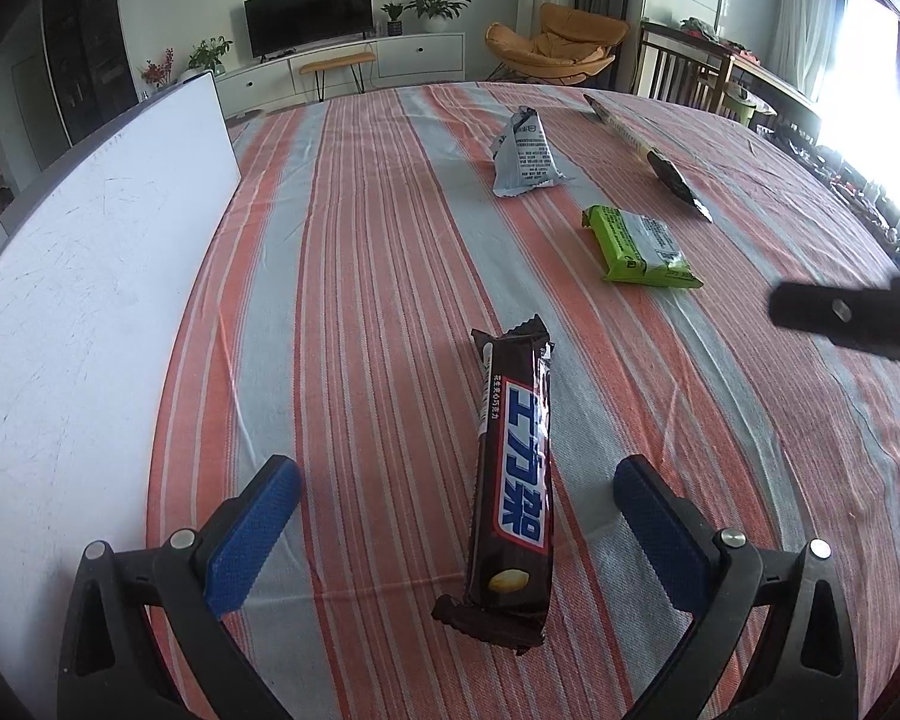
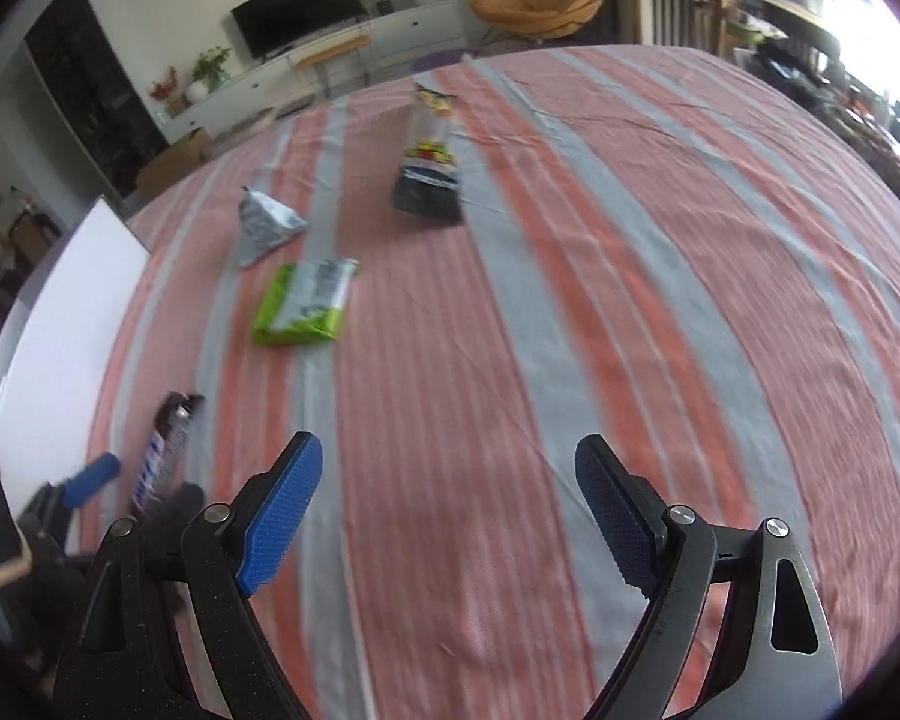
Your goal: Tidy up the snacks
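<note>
A dark brown chocolate bar (image 1: 513, 480) lies lengthwise on the striped cloth, between the spread fingers of my left gripper (image 1: 457, 483), which is open and not touching it. Farther off lie a green packet (image 1: 639, 246), a grey pouch (image 1: 525, 150) and a long dark packet (image 1: 648, 153). My right gripper (image 2: 450, 477) is open over bare cloth, holding nothing. In the blurred right wrist view the chocolate bar (image 2: 165, 456) shows at the far left, with the green packet (image 2: 303, 303), grey pouch (image 2: 264, 225) and dark packet (image 2: 427, 180) beyond.
A white board (image 1: 84, 276) lies flat along the left side of the table. The striped tablecloth (image 1: 360, 276) covers the table. A black part of the right tool (image 1: 846, 318) juts in from the right edge. A TV unit, plants and an orange chair stand behind.
</note>
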Motion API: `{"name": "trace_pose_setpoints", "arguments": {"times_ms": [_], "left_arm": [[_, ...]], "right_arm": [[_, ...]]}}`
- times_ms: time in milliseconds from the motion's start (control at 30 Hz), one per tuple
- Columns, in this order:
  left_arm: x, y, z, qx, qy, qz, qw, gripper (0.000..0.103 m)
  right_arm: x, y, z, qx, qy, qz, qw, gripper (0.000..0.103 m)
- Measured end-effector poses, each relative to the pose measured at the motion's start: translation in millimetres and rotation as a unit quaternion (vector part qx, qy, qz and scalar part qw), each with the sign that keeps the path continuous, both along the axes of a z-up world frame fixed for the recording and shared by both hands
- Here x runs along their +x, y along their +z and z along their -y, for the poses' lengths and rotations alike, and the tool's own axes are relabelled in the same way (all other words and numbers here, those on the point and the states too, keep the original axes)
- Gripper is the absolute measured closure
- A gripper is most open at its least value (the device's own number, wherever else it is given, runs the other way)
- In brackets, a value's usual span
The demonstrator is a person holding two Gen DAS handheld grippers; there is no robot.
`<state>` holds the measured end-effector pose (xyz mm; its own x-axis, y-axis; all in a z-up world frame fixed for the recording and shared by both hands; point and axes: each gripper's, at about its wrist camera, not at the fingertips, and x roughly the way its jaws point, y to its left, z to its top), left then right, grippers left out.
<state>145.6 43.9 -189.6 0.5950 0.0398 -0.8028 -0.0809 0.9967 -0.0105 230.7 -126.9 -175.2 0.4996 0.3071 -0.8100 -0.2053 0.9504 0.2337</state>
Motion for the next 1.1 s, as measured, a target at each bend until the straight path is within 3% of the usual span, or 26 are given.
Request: {"name": "trace_pose_setpoints", "arguments": {"times_ms": [200,333,400,433,467,500,667,800,967,1100], "left_arm": [[0.1,0.0,0.3,0.0,0.0,0.0,1.0,0.0],[0.4,0.0,0.4,0.0,0.0,0.0,1.0,0.0],[0.5,0.2,0.7,0.001,0.0,0.0,1.0,0.0],[0.4,0.1,0.4,0.0,0.0,0.0,1.0,0.0],[0.5,0.1,0.6,0.0,0.0,0.0,1.0,0.0],[0.5,0.1,0.7,0.0,0.0,0.0,1.0,0.0],[0.3,0.0,0.4,0.001,0.0,0.0,1.0,0.0],[0.3,0.0,0.4,0.001,0.0,0.0,1.0,0.0],[0.3,0.0,0.3,0.001,0.0,0.0,1.0,0.0],[0.2,0.0,0.4,0.001,0.0,0.0,1.0,0.0]], "right_arm": [[57.0,-14.1,-65.7,0.019,-0.001,-0.057,0.998,0.014],[56.7,-20.2,-105.9,-0.098,0.022,-0.018,0.995,0.016],[51.2,-22.5,-108.5,-0.122,0.038,0.006,0.992,0.02],[47.8,-21.8,-105.9,-0.12,0.038,0.015,0.992,0.024],[44.6,-19.5,-101.4,-0.119,0.038,0.022,0.992,0.042],[41.9,-18.2,-97.1,-0.118,0.039,0.024,0.992,0.051],[17.2,-18.0,-63.8,-0.098,0.036,0.021,0.994,0.051],[-25.5,-19.2,-19.2,-0.088,0.01,0.024,0.996,0.051],[-83.2,-22.2,28.2,-0.075,-0.037,0.043,0.996,0.051],[-107.8,-25.2,39.1,-0.078,-0.055,0.069,0.993,0.049]]}}
